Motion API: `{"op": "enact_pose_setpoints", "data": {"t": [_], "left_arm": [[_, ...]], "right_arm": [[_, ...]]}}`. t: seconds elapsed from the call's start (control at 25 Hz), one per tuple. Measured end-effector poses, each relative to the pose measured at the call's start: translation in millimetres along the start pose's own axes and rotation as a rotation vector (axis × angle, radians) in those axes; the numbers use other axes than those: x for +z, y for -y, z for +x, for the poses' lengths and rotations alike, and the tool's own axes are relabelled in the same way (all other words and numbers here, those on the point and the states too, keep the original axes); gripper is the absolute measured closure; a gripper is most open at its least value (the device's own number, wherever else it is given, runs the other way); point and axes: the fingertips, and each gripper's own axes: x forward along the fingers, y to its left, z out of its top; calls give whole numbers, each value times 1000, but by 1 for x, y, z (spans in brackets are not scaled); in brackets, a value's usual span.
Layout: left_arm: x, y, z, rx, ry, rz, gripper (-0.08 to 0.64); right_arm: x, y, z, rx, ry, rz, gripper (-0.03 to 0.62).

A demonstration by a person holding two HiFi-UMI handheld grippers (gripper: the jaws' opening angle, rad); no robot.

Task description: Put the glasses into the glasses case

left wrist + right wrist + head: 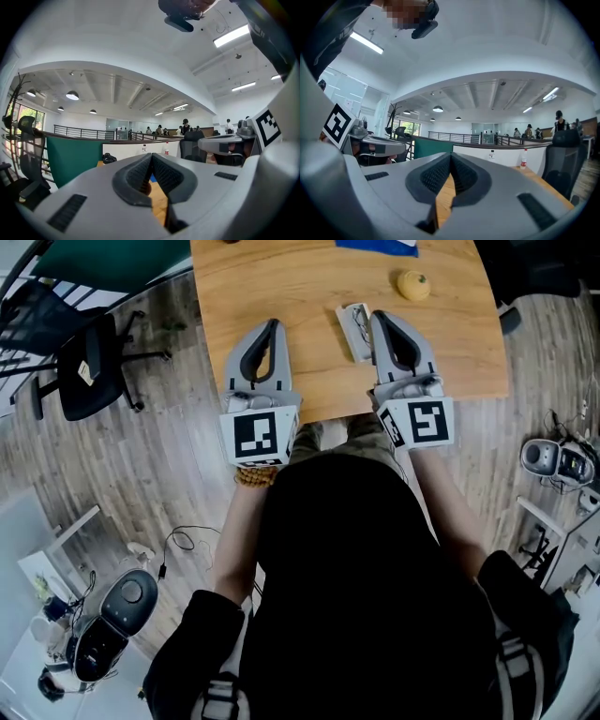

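Observation:
In the head view a pale grey glasses case (352, 334) lies on the wooden table (309, 287), and dark-framed glasses (362, 326) seem to rest in it. My right gripper (379, 316) lies just right of the case, tip beside its far end, jaws shut and empty. My left gripper (273, 324) rests on the table well to the left of the case, also shut on nothing. Both gripper views look level across the room: the left gripper (151, 157) and right gripper (450, 157) each show their pads pressed together over a strip of tabletop.
A yellow round fruit (413, 284) sits on the table to the right beyond the case. A blue flat item (379, 246) lies at the far edge. A black office chair (86, 367) stands left of the table. Floor devices and cables lie around the person.

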Motion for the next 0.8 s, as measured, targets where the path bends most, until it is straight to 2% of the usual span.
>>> {"op": "enact_pose_setpoints", "data": {"t": [0.16,0.36,0.8], "left_arm": [[-13,4,-2,5,-24,13,540],[-20,11,3,-2,-11,66,540],[-36,17,4,-15,-49,68,540]], "right_arm": [[-7,-1,-7,-9,-16,-7,583],[-10,-6,-7,-25,-25,-2,584],[-29,3,-12,-24,-68,22,584]]}}
